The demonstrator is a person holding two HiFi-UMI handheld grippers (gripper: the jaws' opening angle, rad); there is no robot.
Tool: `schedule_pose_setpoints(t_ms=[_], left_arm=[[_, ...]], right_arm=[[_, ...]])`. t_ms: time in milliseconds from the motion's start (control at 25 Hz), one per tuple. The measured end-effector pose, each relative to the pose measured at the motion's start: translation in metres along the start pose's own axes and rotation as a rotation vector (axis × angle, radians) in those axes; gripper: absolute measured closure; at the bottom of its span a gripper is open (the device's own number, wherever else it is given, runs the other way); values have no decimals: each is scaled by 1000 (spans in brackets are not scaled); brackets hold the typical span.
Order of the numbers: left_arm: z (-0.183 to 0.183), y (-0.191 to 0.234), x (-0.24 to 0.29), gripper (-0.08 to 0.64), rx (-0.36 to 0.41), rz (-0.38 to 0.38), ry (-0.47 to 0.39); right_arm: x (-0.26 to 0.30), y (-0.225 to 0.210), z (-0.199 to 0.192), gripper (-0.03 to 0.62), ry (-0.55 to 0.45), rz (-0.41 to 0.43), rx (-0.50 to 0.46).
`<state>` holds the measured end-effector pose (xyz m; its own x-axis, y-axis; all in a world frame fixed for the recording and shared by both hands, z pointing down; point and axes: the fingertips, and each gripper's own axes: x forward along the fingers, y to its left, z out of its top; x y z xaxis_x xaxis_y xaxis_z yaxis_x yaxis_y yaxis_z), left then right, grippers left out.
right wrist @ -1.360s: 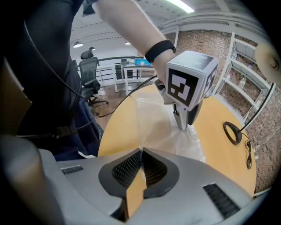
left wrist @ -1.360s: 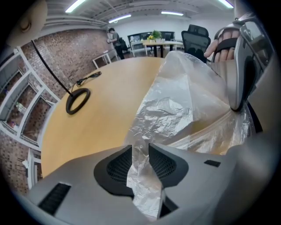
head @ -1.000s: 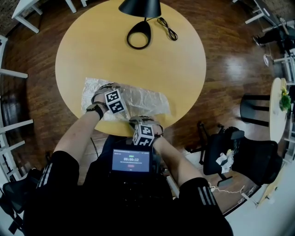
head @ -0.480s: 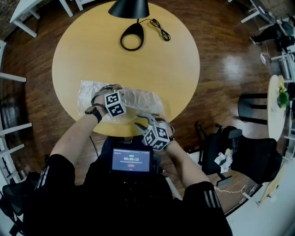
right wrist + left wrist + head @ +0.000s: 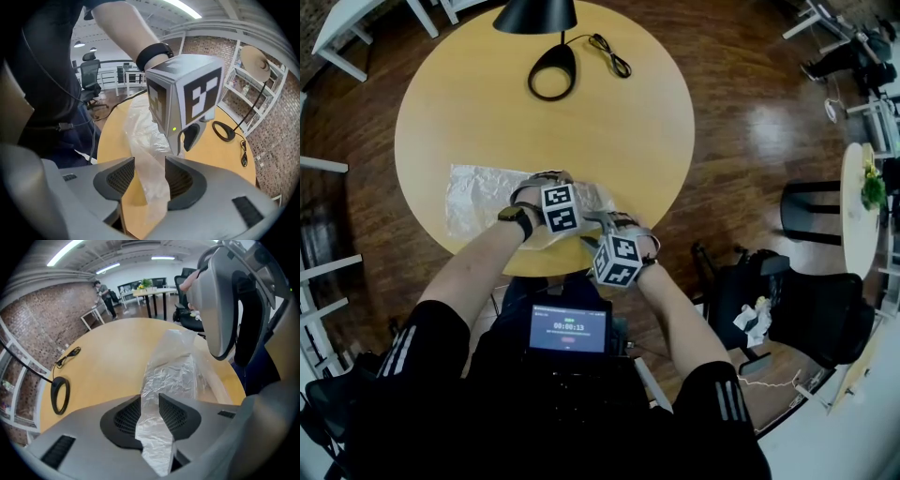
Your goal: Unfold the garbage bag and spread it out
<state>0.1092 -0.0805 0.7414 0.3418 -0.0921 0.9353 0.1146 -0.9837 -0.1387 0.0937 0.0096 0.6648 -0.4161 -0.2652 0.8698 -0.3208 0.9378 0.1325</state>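
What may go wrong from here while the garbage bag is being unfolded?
1. The right gripper has just been opening; the garbage bag lies loose between its jaws and may slip out.
2. The left gripper pinches a bunched strip; pulling may stretch or tear the thin film.

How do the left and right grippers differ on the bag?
The left gripper is pinched shut on the bag; the right gripper has just been opening, its jaws apart with the bag loose between them. The left gripper sits further in over the table; the right gripper is by its near edge. Shared: both point down at the same end of the bag, side by side.
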Motion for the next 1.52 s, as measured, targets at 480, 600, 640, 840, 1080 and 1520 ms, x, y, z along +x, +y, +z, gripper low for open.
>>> schedule_pose_setpoints(t_ms=[480,600,640,840,1080,1520], left_arm=[[-4,-8,24,430,24,-45,79],[-3,-4,24,430,18,-41,83],[-3,-3,25,430,15,-38,85],[-1,7,27,430,7,-8,94],[1,21,31,430,-2,29,109],[7,51,35,430,-23,85,120]], right_arm=[[26,-21,-33,365,145,32,-122],[32,-17,-44,365,179,61,-125],[33,-15,-47,367,187,69,-128],[28,-12,-48,517,169,40,-125],[20,-4,-51,581,150,10,-101],[53,6,-84,581,225,52,-84]])
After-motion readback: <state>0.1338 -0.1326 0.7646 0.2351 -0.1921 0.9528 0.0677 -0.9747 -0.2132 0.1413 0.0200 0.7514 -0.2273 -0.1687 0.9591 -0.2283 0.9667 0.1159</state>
